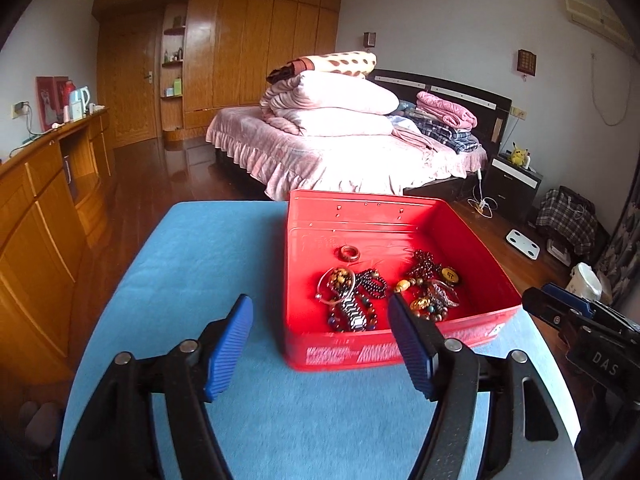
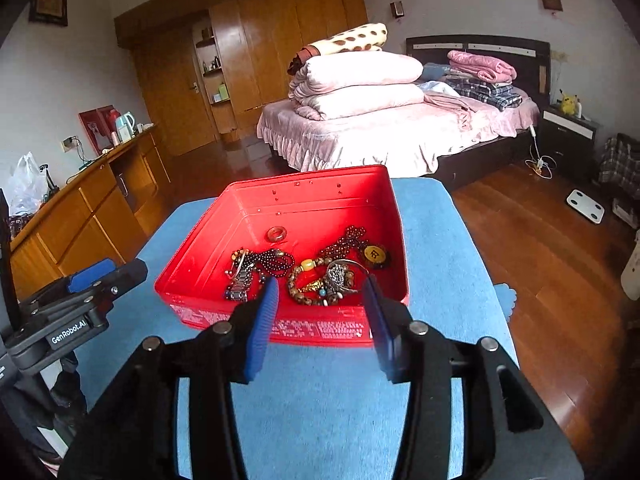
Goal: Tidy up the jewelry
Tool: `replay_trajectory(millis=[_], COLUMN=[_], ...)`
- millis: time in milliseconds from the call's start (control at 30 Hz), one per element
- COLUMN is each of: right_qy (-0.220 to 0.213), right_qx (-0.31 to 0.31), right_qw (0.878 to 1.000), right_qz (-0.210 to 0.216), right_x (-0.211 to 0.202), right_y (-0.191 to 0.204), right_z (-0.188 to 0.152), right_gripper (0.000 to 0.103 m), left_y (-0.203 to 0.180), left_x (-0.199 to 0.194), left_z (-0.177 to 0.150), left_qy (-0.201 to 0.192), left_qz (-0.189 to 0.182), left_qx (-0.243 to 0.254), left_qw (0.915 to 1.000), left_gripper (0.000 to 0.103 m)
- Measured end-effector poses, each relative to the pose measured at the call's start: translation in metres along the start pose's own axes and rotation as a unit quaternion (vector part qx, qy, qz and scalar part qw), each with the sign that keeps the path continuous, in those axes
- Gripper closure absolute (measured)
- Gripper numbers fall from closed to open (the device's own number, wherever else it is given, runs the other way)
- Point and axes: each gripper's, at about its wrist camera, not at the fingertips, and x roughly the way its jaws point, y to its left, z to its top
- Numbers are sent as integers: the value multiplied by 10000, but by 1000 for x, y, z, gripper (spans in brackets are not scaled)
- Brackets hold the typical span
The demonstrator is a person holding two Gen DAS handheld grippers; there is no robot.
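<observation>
Red tin box (image 1: 472, 240) sits on the blue desk (image 1: 208, 264), open top up, its printed front wall facing both cameras. Jewelry pile (image 1: 384, 288) lies loose at the box's near half; brown ring (image 2: 276, 233) lies flat, apart behind it. The metal-link watch band (image 2: 239, 285) runs near-to-far. Left gripper (image 1: 320, 344) and right gripper (image 2: 320, 320) hover before the box, fingers wide, holding nothing.

— What are you seeing on the left gripper (image 1: 320, 314)?
— Black linkage arms, silver pivot pins, ribbed blue pads (image 1: 230, 346).
— And the right gripper (image 2: 320, 300)?
— It's showing the same build; white lettering is reading "GenRobot.AI" and "DAS" on the bodies.
</observation>
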Motion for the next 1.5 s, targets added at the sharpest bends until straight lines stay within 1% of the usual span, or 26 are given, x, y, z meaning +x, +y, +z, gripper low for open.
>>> replay_trajectory(millis=[100,167,267,400,467,500,700,800,967,1333,1500], right_qy=[-40,-25,22,111,121,123,-34,-212,-472,-708,-873], right_qx=[-66,-77,-158,-228,-230,-229,-202,-229,-293,-458,-509], right_qw=[9999,9998,9996,9995,9995,9995,9998,9995,9984,9964,9949], right_qz=[-140,-162,-229,-211,-191,-158,-80,-49,-37,-20,7], right_x=[-13,-17,-24,-30,-35,-38,-58,-69,-86,-107,-119], right_y=[5,3,7,14,17,18,21,25,30,38,43], right_z=[-12,-14,-25,-40,-45,-47,-54,-56,-56,-53,-52], right_gripper=[48,34,27,24,18,17,14,13,9,9,9], left_y=[3,6,5,2,1,1,-2,-3,-5,-5,-6], left_x=[-10,-17,-25,-35,-41,-46,-68,-81,-98,-118,-128], left_z=[-9,-16,-25,-35,-41,-44,-51,-51,-50,-54,-56], left_qy=[0,12,51,93,72,50,-170,-373,-592,-845,-1056], left_qz=[62,78,94,82,93,95,141,195,185,238,317], left_qx=[-17,-34,6,38,57,72,142,204,221,315,358], left_qw=[10000,10000,9999,9999,9999,9999,9997,9989,9978,9956,9933], left_gripper=[31,28,25,23,22,21,17,15,14,14,13])
